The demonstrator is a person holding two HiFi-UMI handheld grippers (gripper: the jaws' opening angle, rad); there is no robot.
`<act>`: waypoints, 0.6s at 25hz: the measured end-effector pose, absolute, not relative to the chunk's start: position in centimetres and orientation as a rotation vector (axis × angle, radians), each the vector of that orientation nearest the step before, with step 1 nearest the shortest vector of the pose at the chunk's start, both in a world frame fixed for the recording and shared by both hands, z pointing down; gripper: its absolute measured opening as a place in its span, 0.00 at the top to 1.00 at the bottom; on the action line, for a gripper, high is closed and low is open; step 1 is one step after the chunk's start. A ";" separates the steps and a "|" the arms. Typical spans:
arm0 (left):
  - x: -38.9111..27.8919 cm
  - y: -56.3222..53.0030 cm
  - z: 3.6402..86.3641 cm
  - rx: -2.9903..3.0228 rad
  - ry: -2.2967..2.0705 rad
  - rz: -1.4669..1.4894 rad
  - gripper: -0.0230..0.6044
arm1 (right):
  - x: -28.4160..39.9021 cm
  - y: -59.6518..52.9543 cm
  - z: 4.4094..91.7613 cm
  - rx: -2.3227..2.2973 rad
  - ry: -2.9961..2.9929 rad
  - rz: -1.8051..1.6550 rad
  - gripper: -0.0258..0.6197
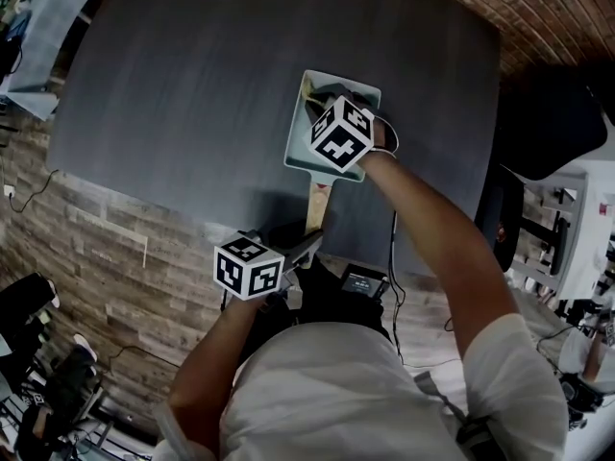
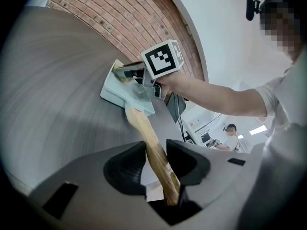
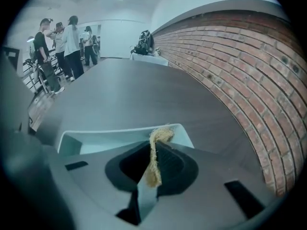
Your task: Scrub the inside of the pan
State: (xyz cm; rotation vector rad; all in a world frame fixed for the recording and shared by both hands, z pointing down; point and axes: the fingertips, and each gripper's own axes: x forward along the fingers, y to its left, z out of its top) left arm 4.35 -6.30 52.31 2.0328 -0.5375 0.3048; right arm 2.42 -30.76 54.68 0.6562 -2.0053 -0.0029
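Your left gripper (image 2: 156, 153) pinches the pan (image 1: 296, 133) by its wooden handle (image 2: 143, 127) while your right gripper (image 3: 152, 164) clamps a tan sponge (image 3: 161, 135) in it on the table (image 1: 192, 84).

The pan (image 1: 298, 142) is pale mint, its handle (image 1: 317, 200) light wood. The table (image 1: 192, 84) is dark grey, faintly streaked. The left cube (image 1: 248, 269) and right cube (image 1: 341, 134) carry black-and-white squares. The scrub pad (image 3: 152, 164) is straw-tan.
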 end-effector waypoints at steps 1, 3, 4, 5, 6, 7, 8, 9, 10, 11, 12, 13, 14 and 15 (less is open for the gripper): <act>4.3 -6.3 52.3 2.032 -0.536 0.304 0.74 | 2.3 -30.5 54.7 0.642 -2.006 -0.003 0.89; 4.3 -6.3 52.3 2.031 -0.531 0.304 0.74 | 2.2 -30.0 54.8 0.617 -2.005 -0.003 0.89; 4.3 -6.3 52.3 2.031 -0.529 0.304 0.74 | 2.1 -29.8 54.8 0.605 -2.004 -0.003 0.89; 4.3 -6.3 52.3 2.032 -0.527 0.306 0.74 | 2.0 -29.5 54.8 0.592 -2.004 -0.003 0.89; 4.3 -6.3 52.3 2.034 -0.525 0.307 0.74 | 1.9 -29.3 54.8 0.579 -2.004 -0.003 0.89; 4.3 -6.3 52.3 2.036 -0.523 0.309 0.74 | 1.8 -29.0 54.8 0.565 -2.004 -0.002 0.89; 4.4 -6.3 52.3 2.039 -0.520 0.311 0.74 | 1.7 -28.6 54.8 0.549 -2.007 -0.002 0.89; 4.4 -6.4 52.3 2.041 -0.518 0.312 0.74 | 1.5 -28.3 54.8 0.532 -2.009 -0.003 0.89; 4.4 -6.4 52.3 2.043 -0.514 0.314 0.74 | 1.4 -27.9 54.9 0.513 -2.012 -0.004 0.89; 4.5 -6.4 52.3 2.045 -0.511 0.316 0.73 | 1.2 -27.5 54.9 0.493 -2.014 -0.006 0.89; 4.5 -6.4 52.3 2.046 -0.508 0.317 0.73 | 1.0 -27.1 55.0 0.471 -2.016 -0.006 0.89; 4.5 -6.4 52.3 2.048 -0.505 0.317 0.73 | 0.9 -26.7 55.0 0.449 -2.017 -0.003 0.89; 4.5 -6.4 52.3 2.049 -0.502 0.317 0.73 | 0.7 -26.3 55.0 0.426 -2.019 0.004 0.89; 4.5 -6.4 52.3 2.050 -0.500 0.317 0.73 | 0.5 -25.9 55.0 0.404 -2.022 0.013 0.89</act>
